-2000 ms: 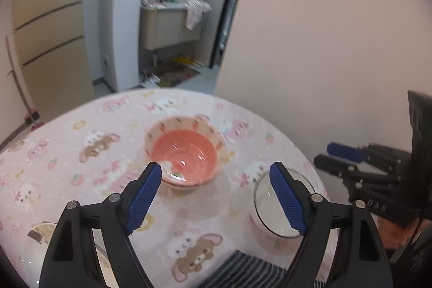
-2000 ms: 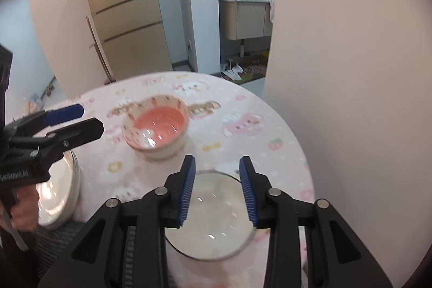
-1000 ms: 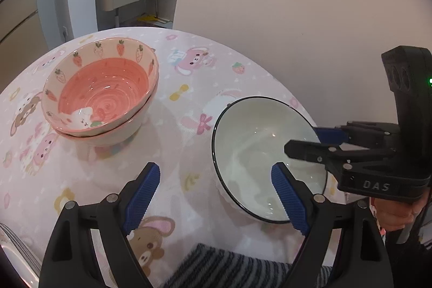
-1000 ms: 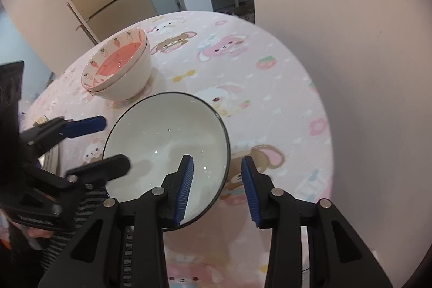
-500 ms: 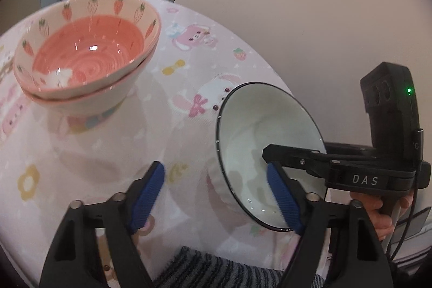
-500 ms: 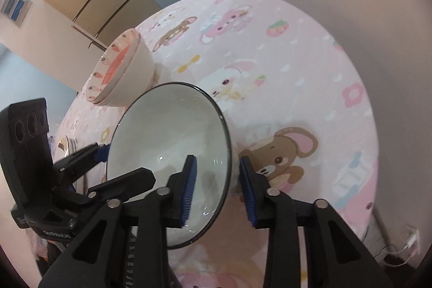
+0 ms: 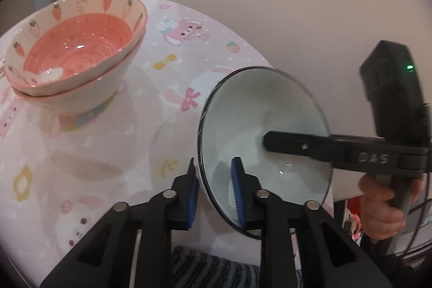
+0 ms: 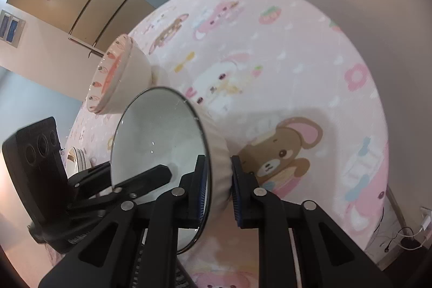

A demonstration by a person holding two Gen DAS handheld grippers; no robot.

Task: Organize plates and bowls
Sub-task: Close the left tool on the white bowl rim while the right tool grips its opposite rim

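Note:
A white bowl with a dark rim (image 7: 270, 126) (image 8: 159, 136) is tipped on its side on the pink cartoon tablecloth. My left gripper (image 7: 214, 193) straddles its near rim, one blue pad outside and one inside. The jaws are closing and the pads press the wall. My right gripper (image 8: 218, 188) grips the opposite rim the same way, jaws closing with the wall between the pads. Its black finger (image 7: 283, 145) reaches into the bowl from the right in the left wrist view. Two stacked pink bowls (image 7: 75, 58) (image 8: 121, 77) stand beyond.
The round table (image 8: 297, 50) ends close to a plain wall on the right. A stack of plates (image 8: 77, 158) lies at the table's left side. A person's hand (image 7: 378, 209) holds the right gripper's handle. Striped fabric (image 7: 205, 266) lies at the near edge.
Both grippers came down over the white bowl and narrowed from open to clamped on its rim. The bowl has tipped from flat to steeply tilted.

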